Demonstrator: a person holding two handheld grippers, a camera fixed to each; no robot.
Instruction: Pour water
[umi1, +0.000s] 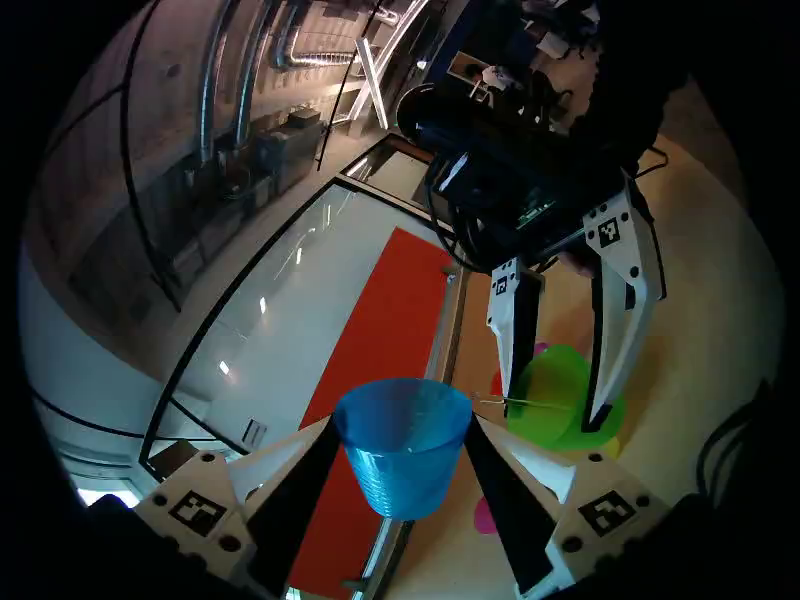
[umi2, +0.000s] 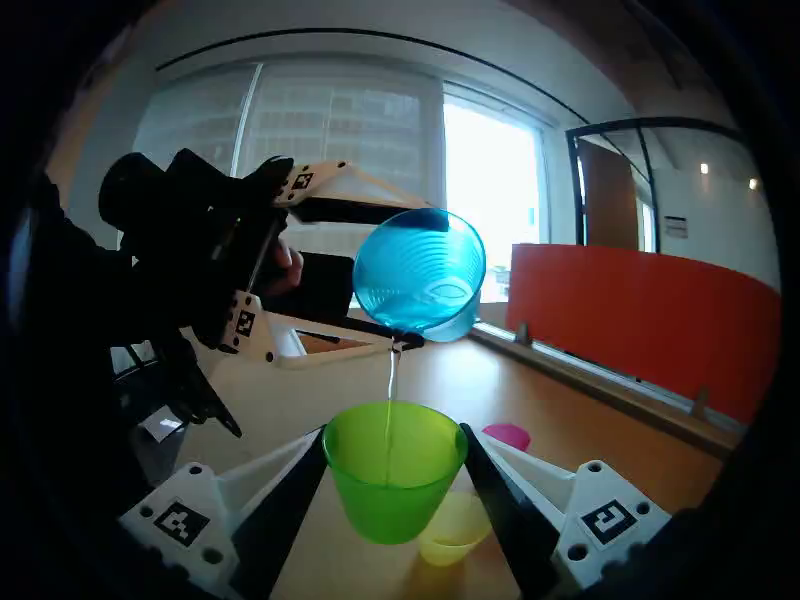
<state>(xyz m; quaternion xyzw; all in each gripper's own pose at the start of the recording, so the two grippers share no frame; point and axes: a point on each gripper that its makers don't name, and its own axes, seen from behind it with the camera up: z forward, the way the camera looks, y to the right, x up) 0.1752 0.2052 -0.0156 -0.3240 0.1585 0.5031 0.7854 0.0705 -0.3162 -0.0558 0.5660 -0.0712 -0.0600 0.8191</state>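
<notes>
In the left gripper view my left gripper (umi1: 403, 440) is shut on a translucent blue cup (umi1: 405, 455), tilted over. Beyond it, my right gripper (umi1: 560, 412) holds a green cup (umi1: 555, 385) between its white fingers (umi1: 510, 330). In the right gripper view my right gripper (umi2: 393, 450) is shut on the green cup (umi2: 393, 485), which stands upright. Above it the blue cup (umi2: 420, 270) lies tipped in the left gripper (umi2: 425, 275). A thin stream of water (umi2: 389, 400) falls from the blue cup's rim into the green cup.
A yellow cup (umi2: 455, 530) stands on the wooden table (umi2: 560, 420) just below the green cup, with a pink cup (umi2: 508, 435) behind it. An orange partition (umi2: 650, 310) runs along the table's far edge. A person's hand (umi2: 287, 265) holds the left gripper.
</notes>
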